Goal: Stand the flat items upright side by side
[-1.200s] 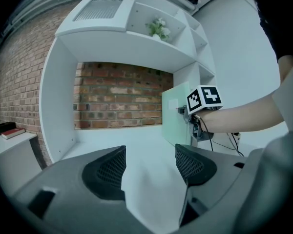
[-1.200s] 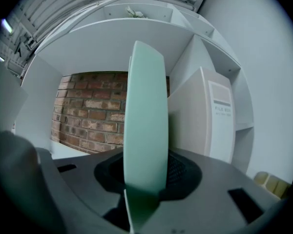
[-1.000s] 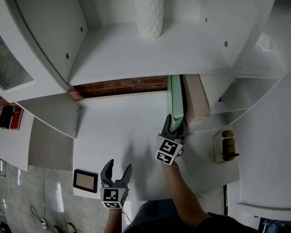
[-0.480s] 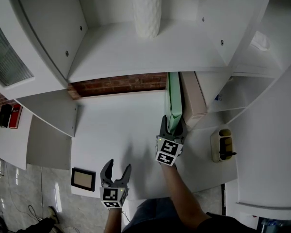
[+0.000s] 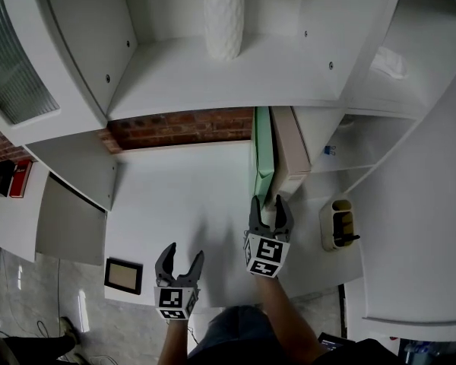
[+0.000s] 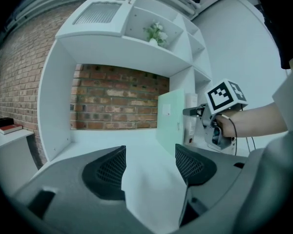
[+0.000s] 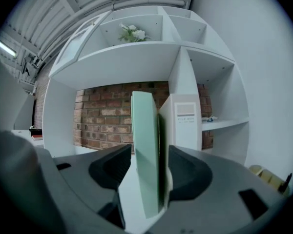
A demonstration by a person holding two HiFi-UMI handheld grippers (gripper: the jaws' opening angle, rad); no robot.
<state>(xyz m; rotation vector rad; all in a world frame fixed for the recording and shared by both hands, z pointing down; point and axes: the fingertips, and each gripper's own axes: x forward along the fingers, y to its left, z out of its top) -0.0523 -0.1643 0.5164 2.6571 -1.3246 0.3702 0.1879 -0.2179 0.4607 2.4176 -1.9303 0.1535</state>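
A pale green folder (image 5: 262, 162) stands upright on the white desk (image 5: 182, 196), leaning against a beige file box (image 5: 289, 150) beside the shelf divider. My right gripper (image 5: 270, 204) straddles the folder's near end. In the right gripper view the folder (image 7: 145, 155) stands between the spread jaws with a gap on its left side, and the file box (image 7: 185, 121) is just behind it. My left gripper (image 5: 179, 255) hovers open and empty over the desk's front edge. In its own view, my left gripper (image 6: 150, 155) faces the folder (image 6: 170, 118) and the right gripper (image 6: 189, 112).
A white textured vase (image 5: 223, 14) stands on the shelf above. A small picture frame (image 5: 124, 275) lies at the desk's front left. A yellow holder (image 5: 340, 223) sits at the right. A brick wall (image 5: 182, 128) closes the back of the alcove.
The right gripper's jaws have spread apart off the green folder, which stays upright against the file box. The left gripper has barely moved.
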